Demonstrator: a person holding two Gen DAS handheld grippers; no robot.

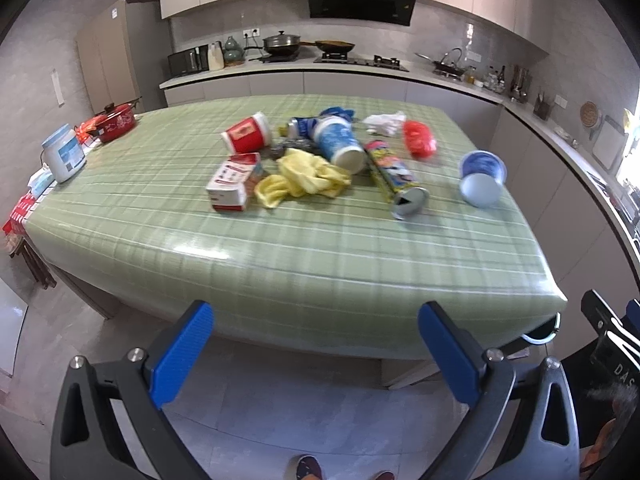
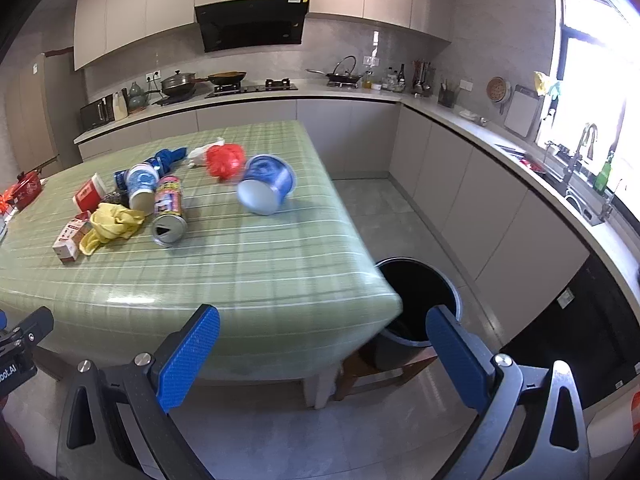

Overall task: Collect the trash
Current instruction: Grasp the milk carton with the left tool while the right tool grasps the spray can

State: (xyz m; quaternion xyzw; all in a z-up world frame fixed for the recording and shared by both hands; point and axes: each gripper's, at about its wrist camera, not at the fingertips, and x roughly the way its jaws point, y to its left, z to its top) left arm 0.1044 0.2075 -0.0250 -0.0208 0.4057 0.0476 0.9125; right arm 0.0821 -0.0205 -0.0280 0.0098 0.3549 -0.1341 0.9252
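Left wrist view: held off the near edge of the bench (image 1: pixel 280 264), above floor level, facing far toward the stove wall, with the left tool (image 1: pixel 316 356) spread wide at the bottom of frame. Right wrist view: set near the bench's near right corner, also off its edge, facing far and slightly right, taking in the bin (image 2: pixel 418 300) beside that corner and the window side. Shared by both: the green checked benchtop, the litter pile including the spray can (image 1: pixel 394 178) (image 2: pixel 170 210), and the far kitchen counter (image 1: pixel 360 68) (image 2: pixel 280 94)
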